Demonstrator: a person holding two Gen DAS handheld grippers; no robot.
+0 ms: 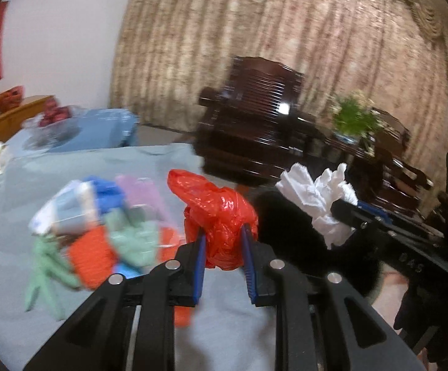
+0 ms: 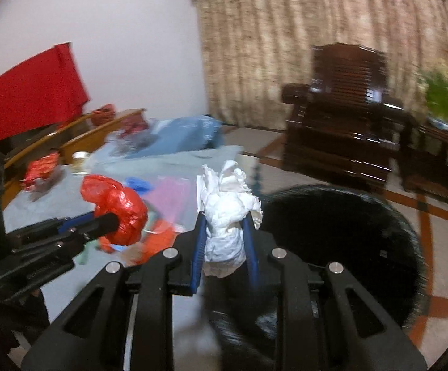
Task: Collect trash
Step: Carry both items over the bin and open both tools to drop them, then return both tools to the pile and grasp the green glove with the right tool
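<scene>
We find both views smeared by motion, so much of the room reads only roughly: the patterned curtain [image 1: 285, 46] across the far wall, the dark wooden armchair [image 2: 344, 105] in front of it, and a green plant [image 1: 355, 117] to the right are soft in outline. The black bin [image 2: 341, 225] sits low at the right, beside the counter [image 1: 131, 167]; its near rim is cut off behind the right claw's body in the right view, and in the left view it shows only as a dark mass. On the counter, covered in pale blue cloth, a pile of coloured items [image 1: 100, 225] at the left is too blurred for us to name piece by piece, and we cannot make out the objects at the far left edge. The red plastic bag [image 1: 221, 216] is crumpled into a glossy, wrinkled wad, held above the counter near its right edge. The white tissue [image 2: 227, 216] is a crushed, creased lump, held just left of the bin's rim. The left claw [image 1: 224, 241] is nearly together, its blue pads clamped on the red bag. The right claw [image 2: 224, 232] is likewise narrow, its pads pressed on either side of the tissue.
</scene>
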